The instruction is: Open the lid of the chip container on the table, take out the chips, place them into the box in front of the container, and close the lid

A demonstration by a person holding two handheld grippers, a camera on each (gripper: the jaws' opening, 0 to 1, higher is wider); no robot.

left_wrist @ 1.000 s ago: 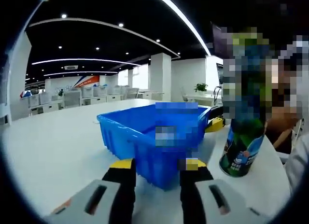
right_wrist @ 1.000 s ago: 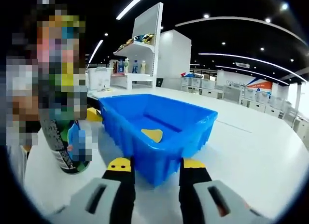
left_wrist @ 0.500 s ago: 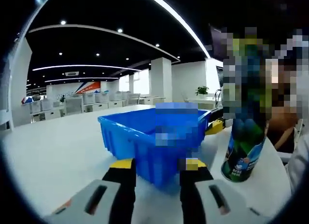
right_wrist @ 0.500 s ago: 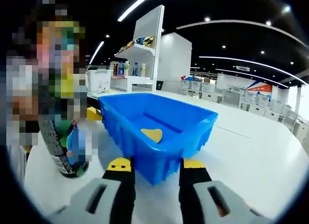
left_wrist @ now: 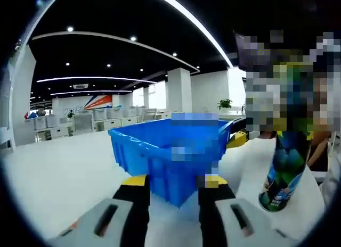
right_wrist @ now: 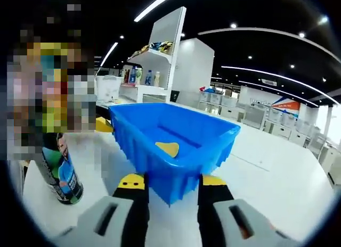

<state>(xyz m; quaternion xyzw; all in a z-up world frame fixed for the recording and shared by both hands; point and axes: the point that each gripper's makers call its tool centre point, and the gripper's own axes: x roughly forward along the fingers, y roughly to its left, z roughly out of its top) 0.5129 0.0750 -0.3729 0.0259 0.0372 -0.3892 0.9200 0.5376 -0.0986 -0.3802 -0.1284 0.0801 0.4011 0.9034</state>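
The chip container is standing upright on the white desk, at the right of the left gripper view and at the left of the right gripper view, just beside the blue box without touching it. Only its lower body is showing, a tall printed cylinder; its upper part and lid are lying under blur, so the state of the lid cannot be told.

Judged from its form, the container is likely light and thin-walled, with a smooth, somewhat slippery printed surface that dents under a hard squeeze. One gripper is probably best placed around the mid-body, closing only firmly enough to stop it turning, while the other is taking the lid by its rim. The chips themselves are likely brittle and are calling for a very gentle pinch across the flat faces.

The blue box, a ribbed open-topped plastic bin, is lying straight ahead of both grippers. In the right gripper view one yellow chip is resting on its floor; the left gripper view is looking at the box from lower down, so its floor is hidden there.

The left gripper is hovering above the desk with its jaws parted and nothing between them. The right gripper is likewise standing with jaws apart and empty, facing the near corner of the box.
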